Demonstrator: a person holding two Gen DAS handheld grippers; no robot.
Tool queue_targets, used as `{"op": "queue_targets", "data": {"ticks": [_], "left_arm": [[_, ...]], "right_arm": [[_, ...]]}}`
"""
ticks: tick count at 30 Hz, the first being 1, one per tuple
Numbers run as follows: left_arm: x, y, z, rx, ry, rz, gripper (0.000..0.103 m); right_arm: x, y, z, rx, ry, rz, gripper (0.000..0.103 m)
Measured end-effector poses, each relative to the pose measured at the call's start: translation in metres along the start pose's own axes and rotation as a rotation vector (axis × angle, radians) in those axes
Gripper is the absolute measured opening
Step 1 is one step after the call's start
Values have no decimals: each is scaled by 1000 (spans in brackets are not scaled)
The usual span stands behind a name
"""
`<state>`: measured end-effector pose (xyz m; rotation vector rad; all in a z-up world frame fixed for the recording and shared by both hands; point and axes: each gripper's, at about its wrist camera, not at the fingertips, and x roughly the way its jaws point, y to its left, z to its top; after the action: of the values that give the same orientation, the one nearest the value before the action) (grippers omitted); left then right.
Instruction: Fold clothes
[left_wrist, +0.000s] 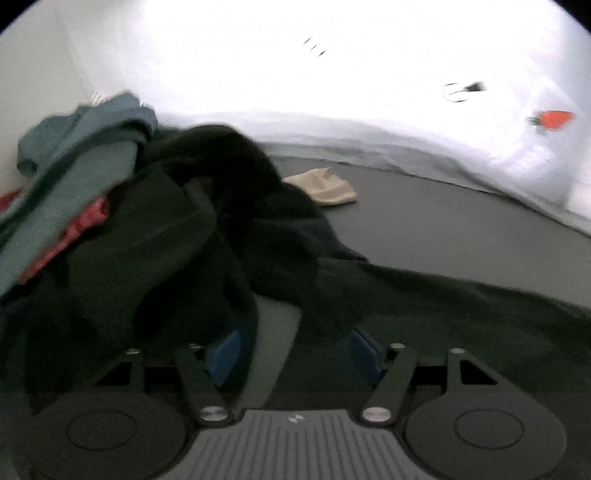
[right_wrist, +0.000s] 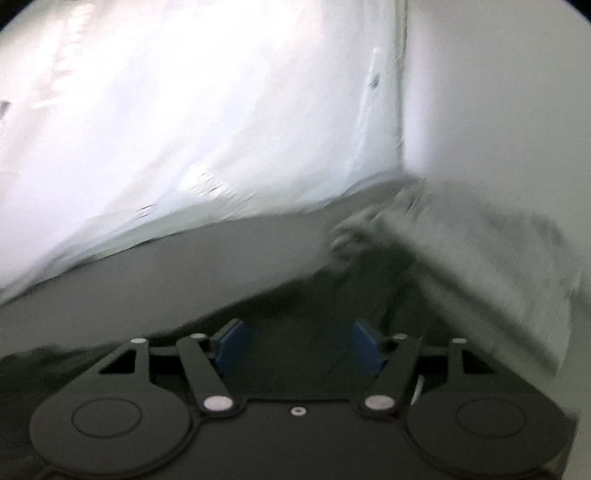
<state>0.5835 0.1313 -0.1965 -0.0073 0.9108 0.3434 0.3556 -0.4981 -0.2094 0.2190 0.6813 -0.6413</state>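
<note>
Left tool (left_wrist: 295, 350) gapes beside crumpled black garment (left_wrist: 166, 240), soft folds.

Whole shot from my right wrist cam is pretty smeared. My right gripper (right_wrist: 297, 347) sits at the bottom of the frame with its blue pads (right_wrist: 231, 345) standing well apart, nothing pinched between them as far as I can tell. Under and just ahead of the jaws lies a dark garment (right_wrist: 280, 310), spread flat on the grey surface (right_wrist: 147, 266). Off to the right there's a light grey cloth (right_wrist: 491, 258), bunched up and too blurred to say more. Behind it all is a bright white sheet (right_wrist: 184, 110) meeting a plain wall (right_wrist: 498, 92) at the corner.
</note>
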Motion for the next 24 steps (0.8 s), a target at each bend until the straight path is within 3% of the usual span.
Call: {"op": "queue_targets", "data": {"ticks": [3, 7, 8, 10, 11, 12, 13, 14, 18, 21, 24], "left_arm": [[28, 6, 13, -86, 34, -16, 68], [55, 8, 18, -45, 50, -25, 68], [61, 6, 17, -26, 56, -21, 68], [70, 3, 16, -11, 62, -26, 64], [72, 4, 14, -25, 45, -37, 57], [72, 5, 12, -41, 24, -77, 37], [70, 5, 10, -58, 17, -112, 31], [69, 3, 9, -63, 6, -99, 29], [65, -12, 11, 23, -41, -60, 16], [56, -17, 24, 66, -95, -70, 15], [51, -24, 42, 104, -151, -80, 15]], "right_arm": [[38, -18, 19, -3, 12, -31, 70], [82, -33, 30, -49, 51, -116, 71], [91, -37, 30, -46, 73, -118, 75], [107, -45, 29, -27, 125, -102, 74], [115, -49, 28, -18, 154, -78, 63], [120, -51, 27, -15, 177, -51, 45], [123, -51, 25, -12, 182, -24, 37], [122, -50, 25, -8, 174, -4, 28], [109, -44, 34, -12, 82, -44, 21], [106, -53, 50, 62, 25, -38, 21], [112, -46, 59, 14, 17, -54, 21]]}}
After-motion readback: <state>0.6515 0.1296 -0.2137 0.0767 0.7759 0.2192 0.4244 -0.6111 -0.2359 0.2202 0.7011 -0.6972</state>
